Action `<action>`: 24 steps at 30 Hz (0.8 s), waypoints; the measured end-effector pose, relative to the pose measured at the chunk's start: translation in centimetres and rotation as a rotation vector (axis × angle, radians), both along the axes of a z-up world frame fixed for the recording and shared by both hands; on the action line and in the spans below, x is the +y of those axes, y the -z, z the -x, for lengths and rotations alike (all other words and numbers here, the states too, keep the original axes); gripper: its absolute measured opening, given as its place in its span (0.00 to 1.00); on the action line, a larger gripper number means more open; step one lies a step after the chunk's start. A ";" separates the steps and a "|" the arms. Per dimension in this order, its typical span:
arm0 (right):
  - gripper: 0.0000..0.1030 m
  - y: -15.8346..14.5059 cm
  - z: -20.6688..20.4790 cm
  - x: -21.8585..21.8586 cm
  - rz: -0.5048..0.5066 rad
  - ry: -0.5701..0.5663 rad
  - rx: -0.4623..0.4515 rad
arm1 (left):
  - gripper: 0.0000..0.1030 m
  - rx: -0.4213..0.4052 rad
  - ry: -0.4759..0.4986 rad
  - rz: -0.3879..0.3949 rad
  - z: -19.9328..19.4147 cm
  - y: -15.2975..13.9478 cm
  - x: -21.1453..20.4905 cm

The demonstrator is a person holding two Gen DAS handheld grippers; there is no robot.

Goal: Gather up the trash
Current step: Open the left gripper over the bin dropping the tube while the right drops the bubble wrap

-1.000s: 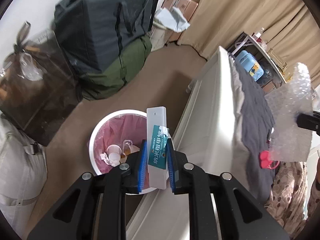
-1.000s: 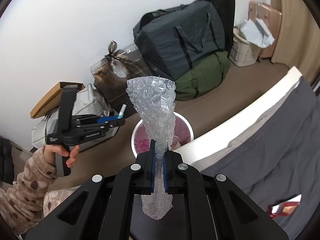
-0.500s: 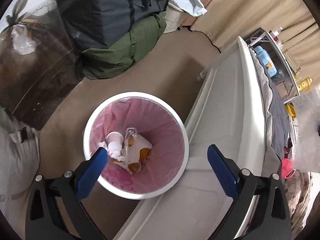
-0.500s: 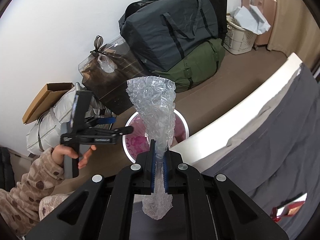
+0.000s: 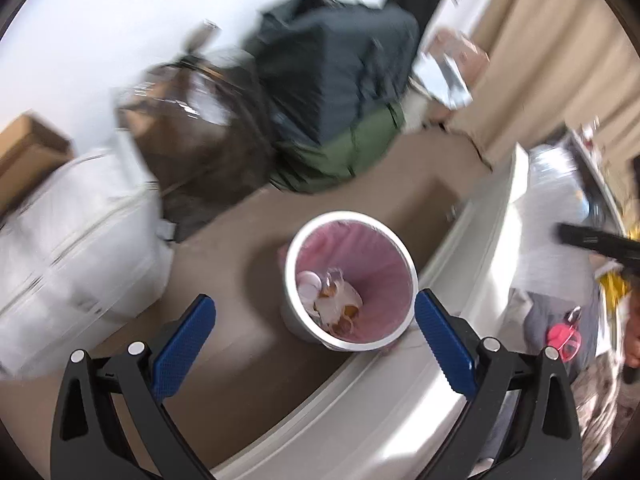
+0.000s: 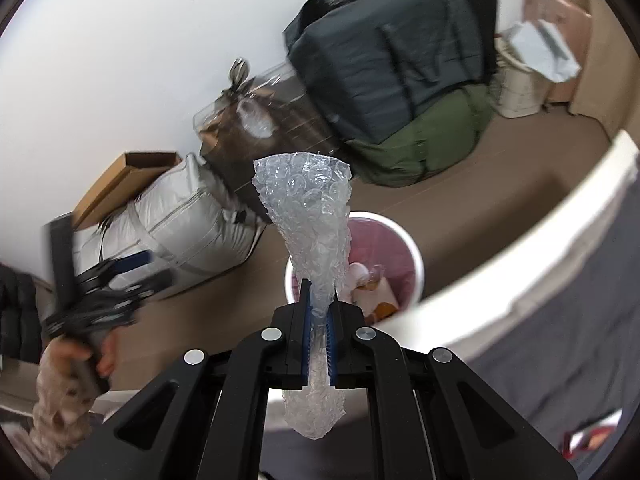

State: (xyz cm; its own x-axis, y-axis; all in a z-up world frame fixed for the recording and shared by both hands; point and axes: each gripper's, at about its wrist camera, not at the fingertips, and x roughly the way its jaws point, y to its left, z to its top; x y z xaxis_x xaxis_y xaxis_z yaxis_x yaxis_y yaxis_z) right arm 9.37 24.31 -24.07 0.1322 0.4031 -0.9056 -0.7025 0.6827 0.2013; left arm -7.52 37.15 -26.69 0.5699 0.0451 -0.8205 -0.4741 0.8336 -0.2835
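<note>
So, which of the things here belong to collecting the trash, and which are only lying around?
Belong to the job:
- bubble wrap, clamped in the right gripper
- waste bin with pink liner, trash already inside
- left gripper, open and empty

Only lying around:
- dark blue bag on a green bag
- white padded bag
- cardboard box
- white basket

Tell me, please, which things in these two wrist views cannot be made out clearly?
- Left wrist view: motion blur smears the dark bags and the shelf; labels are unreadable.
- Left wrist view: the right tongs are cut off by the frame edge.
- Right wrist view: the bubble wrap hides part of the trash bin.
- Right wrist view: the left tongs are blurred.
</note>
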 end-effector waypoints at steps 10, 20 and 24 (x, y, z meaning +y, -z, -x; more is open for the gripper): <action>0.05 9.9 -2.6 8.4 0.228 -0.055 0.033 | 0.95 -0.037 -0.166 -0.036 8.2 -3.5 -0.8; 0.38 19.0 -5.5 10.5 0.433 -0.011 0.062 | 0.95 -0.059 -0.255 0.038 11.5 -3.3 -0.7; 0.77 18.1 -5.3 10.2 0.456 -0.011 0.025 | 0.95 -0.052 -0.251 0.018 11.7 -3.9 -0.8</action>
